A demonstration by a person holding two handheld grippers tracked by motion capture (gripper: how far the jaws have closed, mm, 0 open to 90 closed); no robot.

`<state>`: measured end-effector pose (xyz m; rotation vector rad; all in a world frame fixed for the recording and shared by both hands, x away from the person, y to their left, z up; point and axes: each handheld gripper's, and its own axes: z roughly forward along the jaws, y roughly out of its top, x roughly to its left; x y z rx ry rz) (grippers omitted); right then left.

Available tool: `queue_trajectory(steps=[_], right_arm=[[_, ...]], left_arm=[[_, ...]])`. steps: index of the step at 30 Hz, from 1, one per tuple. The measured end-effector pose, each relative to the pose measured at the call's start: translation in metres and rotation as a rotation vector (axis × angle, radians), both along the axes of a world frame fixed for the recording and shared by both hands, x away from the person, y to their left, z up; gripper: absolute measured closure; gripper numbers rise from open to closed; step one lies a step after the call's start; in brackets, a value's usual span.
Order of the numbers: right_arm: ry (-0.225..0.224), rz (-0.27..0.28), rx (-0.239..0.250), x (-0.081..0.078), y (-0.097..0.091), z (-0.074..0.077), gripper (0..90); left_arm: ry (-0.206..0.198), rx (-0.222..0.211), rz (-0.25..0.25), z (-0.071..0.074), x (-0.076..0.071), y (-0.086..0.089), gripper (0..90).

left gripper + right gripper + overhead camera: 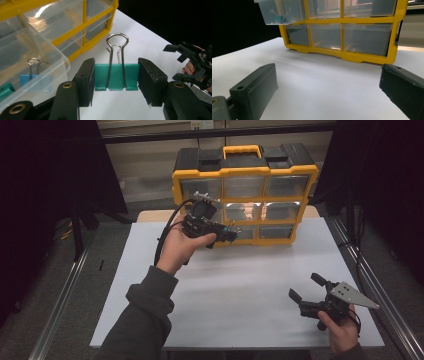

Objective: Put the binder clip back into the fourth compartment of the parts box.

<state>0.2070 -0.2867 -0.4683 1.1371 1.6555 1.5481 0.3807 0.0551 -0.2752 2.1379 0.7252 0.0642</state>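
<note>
At the left of the left gripper view, a clear pulled-out drawer [30, 53] of the yellow organizer [245, 195] holds a blue binder clip [33, 75] and part of a teal one. At that view's centre, the left gripper [116, 78] has its jaws clamped on a green binder clip [116, 76], wire handles up, above the white table [240, 285]. So the clip seems to be either just lifted out or about to be dropped in; I cannot tell which. At the lower right of the high view, the right gripper [307, 289] waits with jaws apart, holding nothing.
</note>
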Motion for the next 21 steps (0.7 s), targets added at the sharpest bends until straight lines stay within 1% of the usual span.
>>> queue_trajectory(steps=[1,2,4,6,9,11,14,15,16,17,18,19,20,21], right_arm=[[-0.001,0.001,-0.001,0.0,0.0,0.0,1.1],[-0.001,0.006,-0.01,0.0,-0.001,0.0,1.0],[-0.001,-0.002,-0.001,0.0,0.0,0.0,1.1],[-0.001,0.004,0.0,0.0,0.0,0.0,1.0],[-0.003,-0.001,-0.001,0.0,0.0,0.0,1.0],[-0.002,-0.001,-0.001,0.0,0.0,0.0,1.0],[-0.001,-0.001,-0.001,0.0,0.0,0.0,1.0],[-0.001,-0.001,-0.001,0.0,0.0,0.0,1.1],[-0.002,-0.001,-0.001,0.0,0.0,0.0,1.1],[-0.003,0.0,0.001,0.0,0.0,0.0,1.1],[-0.004,0.003,0.0,0.0,0.0,0.0,1.1],[-0.002,0.004,0.003,0.0,0.0,0.0,1.1],[-0.002,0.003,0.003,0.0,0.0,0.0,1.1],[-0.003,0.001,0.004,0.0,0.0,0.0,1.1]], left_arm=[[-0.006,-0.001,0.001,0.001,0.001,0.001,50.1],[-0.008,0.011,0.002,0.003,0.002,0.002,50.1],[-0.013,0.008,0.017,0.005,0.003,0.002,50.0],[-0.019,0.019,0.013,0.008,0.006,0.004,50.0],[-0.023,0.01,0.034,0.011,0.009,0.005,50.1],[-0.027,0.02,0.034,0.013,0.011,0.007,50.1],[-0.035,0.012,0.046,0.015,0.015,0.008,50.0],[-0.037,0.033,0.045,0.016,0.016,0.01,50.1],[-0.034,0.015,0.056,0.016,0.017,0.01,50.1],[-0.039,0.012,0.061,0.016,0.018,0.011,50.0],[-0.04,0.019,0.066,0.017,0.018,0.011,50.1],[-0.042,0.01,0.065,0.016,0.02,0.012,50.1],[-0.047,0.017,0.066,0.016,0.021,0.013,50.1],[-0.045,0.009,0.071,0.016,0.022,0.013,50.0]])
